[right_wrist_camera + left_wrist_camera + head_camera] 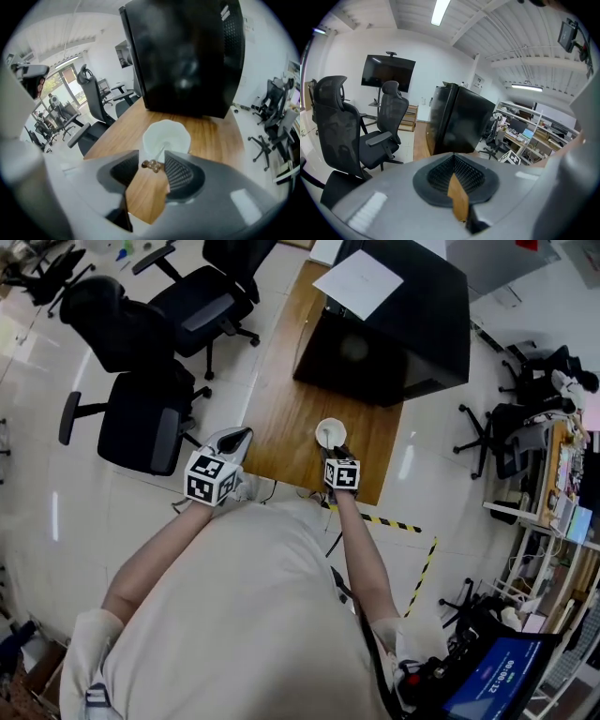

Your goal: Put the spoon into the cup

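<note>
A white cup (pixel 330 433) (pixel 166 138) stands upright near the front edge of the wooden table (pixel 291 399). A pale spoon (pixel 160 151) leans inside it, its brown knobbed handle end sticking out over the rim toward me. My right gripper (pixel 335 454) (pixel 151 162) is just in front of the cup, tilted down. Its jaws stand apart, with the handle end between the tips and neither pad pressing on it. My left gripper (pixel 232 441) (pixel 453 157) hangs off the table's left front corner, shut on nothing.
A big black box (pixel 394 324) (pixel 187 56) with a sheet of paper on top fills the table's far end behind the cup. Black office chairs (pixel 141 418) (pixel 337 131) stand left of the table. Yellow-black tape (pixel 394 521) marks the floor at the right.
</note>
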`<action>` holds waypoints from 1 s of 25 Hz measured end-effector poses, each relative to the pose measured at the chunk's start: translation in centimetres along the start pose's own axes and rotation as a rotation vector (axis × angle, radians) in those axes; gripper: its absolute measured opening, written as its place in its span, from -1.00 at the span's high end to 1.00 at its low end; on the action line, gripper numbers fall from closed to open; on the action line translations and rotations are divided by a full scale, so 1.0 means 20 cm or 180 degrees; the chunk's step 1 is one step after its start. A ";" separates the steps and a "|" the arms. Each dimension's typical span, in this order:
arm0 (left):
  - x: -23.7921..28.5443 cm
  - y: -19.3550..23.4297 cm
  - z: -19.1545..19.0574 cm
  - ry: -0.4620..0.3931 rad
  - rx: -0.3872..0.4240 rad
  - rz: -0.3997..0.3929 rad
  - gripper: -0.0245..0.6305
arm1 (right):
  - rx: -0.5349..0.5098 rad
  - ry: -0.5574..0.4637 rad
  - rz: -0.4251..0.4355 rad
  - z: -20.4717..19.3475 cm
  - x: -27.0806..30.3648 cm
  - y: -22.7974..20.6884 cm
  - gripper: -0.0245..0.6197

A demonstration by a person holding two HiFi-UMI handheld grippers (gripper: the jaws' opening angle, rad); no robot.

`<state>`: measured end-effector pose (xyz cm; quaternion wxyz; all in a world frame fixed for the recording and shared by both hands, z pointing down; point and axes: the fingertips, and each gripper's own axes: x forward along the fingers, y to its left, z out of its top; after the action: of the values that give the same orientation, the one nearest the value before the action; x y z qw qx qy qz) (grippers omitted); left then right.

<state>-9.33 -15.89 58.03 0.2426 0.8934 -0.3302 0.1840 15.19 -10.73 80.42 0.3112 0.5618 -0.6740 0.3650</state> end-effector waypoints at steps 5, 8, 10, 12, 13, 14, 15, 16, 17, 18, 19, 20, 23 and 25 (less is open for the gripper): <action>-0.02 0.09 0.08 -0.0091 0.0021 -0.0065 0.93 | 0.0174 -0.0087 -0.0176 0.05 -0.08 0.01 0.30; -0.02 0.11 0.08 -0.0108 -0.0022 -0.0107 0.93 | 0.0143 -0.0227 -0.0192 0.11 -0.17 0.05 0.30; -0.01 0.12 0.07 -0.0100 -0.0044 -0.0169 0.93 | 0.0180 -0.0319 -0.0160 0.15 -0.22 0.09 0.30; 0.00 0.12 0.06 -0.0092 -0.0066 -0.0237 0.93 | 0.0276 -0.0357 -0.0056 0.16 -0.25 0.14 0.30; -0.01 0.12 0.05 -0.0090 -0.0085 -0.0259 0.93 | 0.0318 -0.0365 -0.0003 0.17 -0.26 0.16 0.30; -0.01 0.12 0.04 -0.0085 -0.0114 -0.0271 0.93 | 0.0347 -0.0376 0.0029 0.18 -0.27 0.19 0.30; -0.02 0.13 0.02 -0.0071 -0.0153 -0.0278 0.93 | 0.0356 -0.0396 0.0042 0.19 -0.29 0.20 0.30; -0.02 0.13 0.00 -0.0044 -0.0194 -0.0285 0.93 | 0.0355 -0.0430 0.0047 0.21 -0.32 0.21 0.30; -0.03 0.12 -0.03 -0.0007 -0.0220 -0.0294 0.93 | 0.0366 -0.0475 0.0053 0.23 -0.36 0.22 0.30; -0.03 0.12 -0.05 0.0033 -0.0220 -0.0307 0.93 | 0.0394 -0.0529 0.0067 0.24 -0.39 0.23 0.31; -0.04 0.11 -0.07 0.0070 -0.0195 -0.0318 0.93 | 0.0427 -0.0586 0.0091 0.25 -0.42 0.25 0.32; -0.04 0.11 -0.09 0.0097 -0.0159 -0.0324 0.93 | 0.0451 -0.0643 0.0126 0.27 -0.45 0.26 0.32; -0.04 0.09 -0.12 0.0096 -0.0082 -0.0269 0.93 | 0.0417 -0.0825 0.0300 0.30 -0.54 0.30 0.34; -0.05 0.05 -0.12 0.0049 -0.0073 -0.0190 0.93 | 0.0372 -0.0963 0.0438 0.31 -0.61 0.31 0.35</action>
<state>-11.14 -14.60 59.79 0.2607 0.8986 -0.3037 0.1797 11.23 -8.83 66.14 0.1474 0.5800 -0.7276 0.3354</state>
